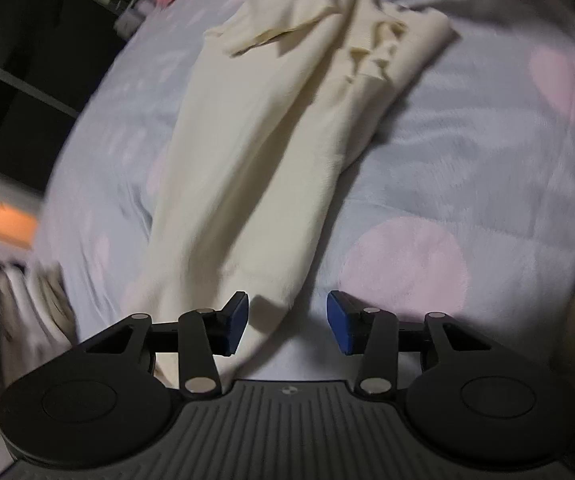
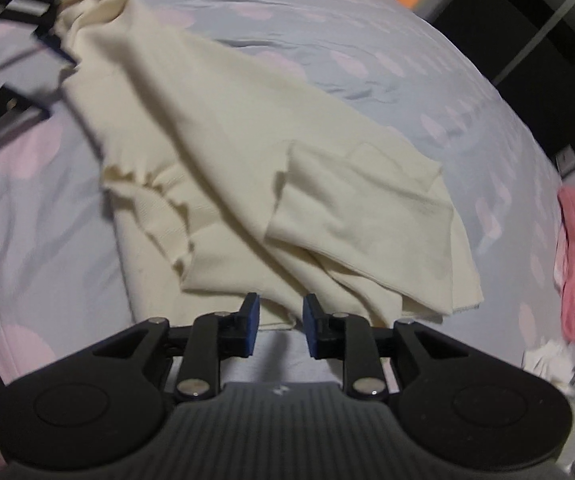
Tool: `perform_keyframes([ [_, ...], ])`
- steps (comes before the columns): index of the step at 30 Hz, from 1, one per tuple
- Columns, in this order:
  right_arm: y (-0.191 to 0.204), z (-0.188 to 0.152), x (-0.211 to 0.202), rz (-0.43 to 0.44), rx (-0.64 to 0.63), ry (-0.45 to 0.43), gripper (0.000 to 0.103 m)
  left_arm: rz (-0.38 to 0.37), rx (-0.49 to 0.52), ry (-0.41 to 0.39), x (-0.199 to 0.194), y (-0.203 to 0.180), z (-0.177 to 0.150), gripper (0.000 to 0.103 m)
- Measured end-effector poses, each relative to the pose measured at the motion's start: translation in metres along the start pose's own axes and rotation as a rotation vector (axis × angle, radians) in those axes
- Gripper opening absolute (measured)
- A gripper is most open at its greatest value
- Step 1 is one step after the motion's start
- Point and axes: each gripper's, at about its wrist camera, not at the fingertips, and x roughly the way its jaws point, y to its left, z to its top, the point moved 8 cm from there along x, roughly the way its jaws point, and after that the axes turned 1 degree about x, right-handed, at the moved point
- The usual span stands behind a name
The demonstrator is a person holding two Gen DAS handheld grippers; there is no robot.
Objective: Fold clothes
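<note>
No words, numbers or brand names can be read anywhere; only a tiny pale round mark sits on the ribbed body of the left gripper, too small to make out

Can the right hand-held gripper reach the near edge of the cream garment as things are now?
Probably yes. The right hand-held gripper is open, and the hem of the cream garment lies just ahead of its fingertips on the bedspread, with nothing between them.
</note>
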Motion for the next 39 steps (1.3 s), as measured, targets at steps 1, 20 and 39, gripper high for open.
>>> perform_keyframes([
  [1,0.002,-0.001,0.001,-0.012,-0.028,0.000,0.029,0.018,0.018,-0.005,0.001,-0.002,0.001,0.037],
  [20,0.016,-0.005,0.023,-0.199,-0.400,-0.027,0.013,0.070,-0.085,-0.026,0.001,0.018,0.006,0.021],
  [39,0.003,-0.012,0.039,-0.304,-0.478,0.010,0.014,0.122,-0.149,-0.070,-0.002,0.033,0.016,0.021],
])
